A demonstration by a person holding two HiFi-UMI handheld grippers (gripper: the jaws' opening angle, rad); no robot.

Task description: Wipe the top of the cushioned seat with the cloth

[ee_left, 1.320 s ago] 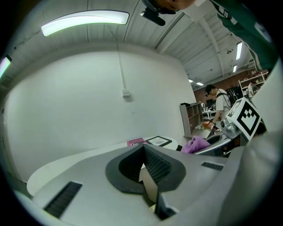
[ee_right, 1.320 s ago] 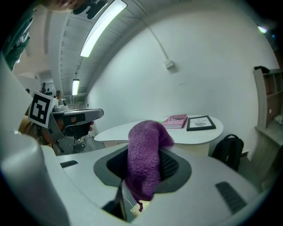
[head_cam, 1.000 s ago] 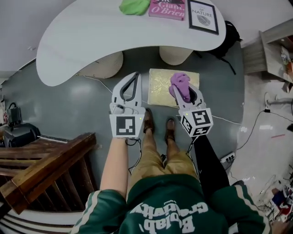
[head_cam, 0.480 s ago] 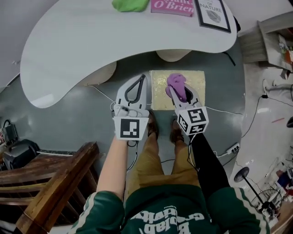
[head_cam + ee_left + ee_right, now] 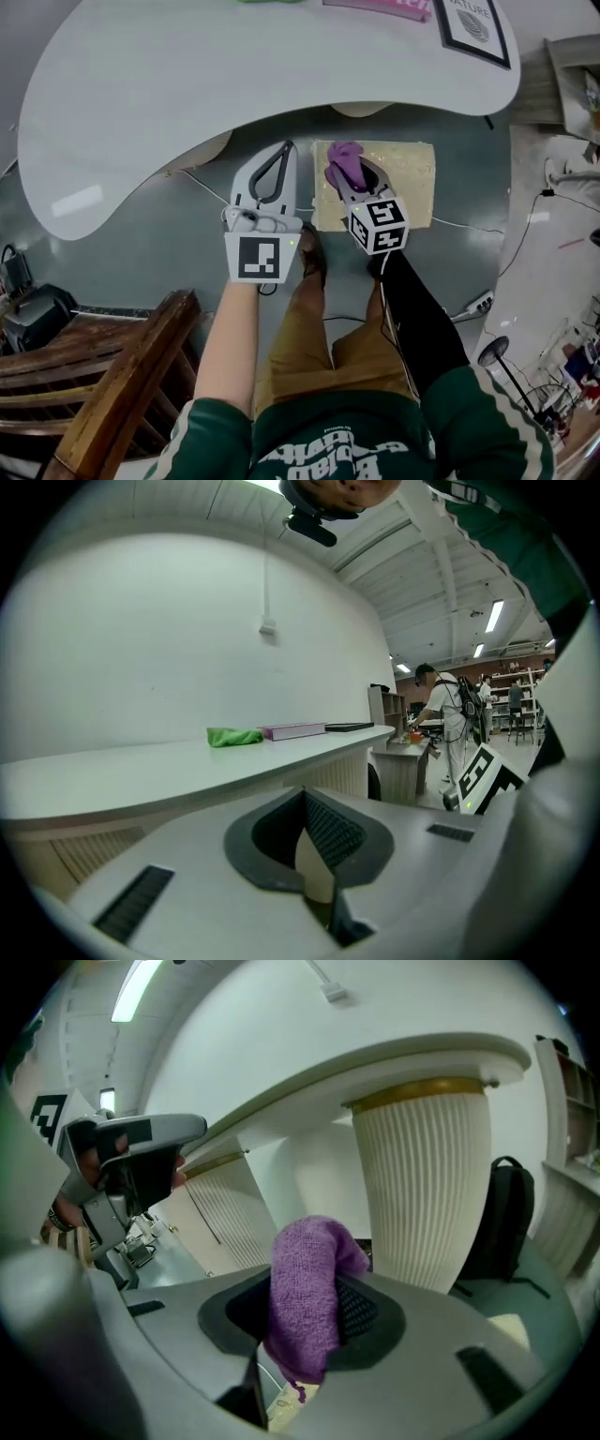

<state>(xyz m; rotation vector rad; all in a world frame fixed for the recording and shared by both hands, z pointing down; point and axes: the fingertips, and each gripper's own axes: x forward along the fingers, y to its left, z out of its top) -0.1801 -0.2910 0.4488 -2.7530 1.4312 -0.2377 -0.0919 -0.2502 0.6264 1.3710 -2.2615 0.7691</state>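
Note:
A square cushioned seat [image 5: 408,183] with a pale yellow patterned top stands on the floor just under the white table's near edge. My right gripper [image 5: 343,170] hangs over the seat's left part, shut on a purple cloth [image 5: 343,164] that bunches up between the jaws [image 5: 309,1288]. Whether the cloth touches the seat top cannot be told. My left gripper [image 5: 277,161] is held to the left of the seat over the floor, shut and empty [image 5: 314,855].
A large curved white table [image 5: 225,75] fills the far side, carrying a book [image 5: 380,5], a framed print [image 5: 473,28] and a green cloth [image 5: 232,736]. Ribbed table legs [image 5: 422,1185] stand behind the seat. A wooden frame [image 5: 103,375] is at the lower left. Cables [image 5: 464,228] cross the floor.
The view has shifted forward, bringing table and seat closer. My right gripper with the purple cloth has moved left, toward the seat's left edge. The left gripper stays shut beside it.

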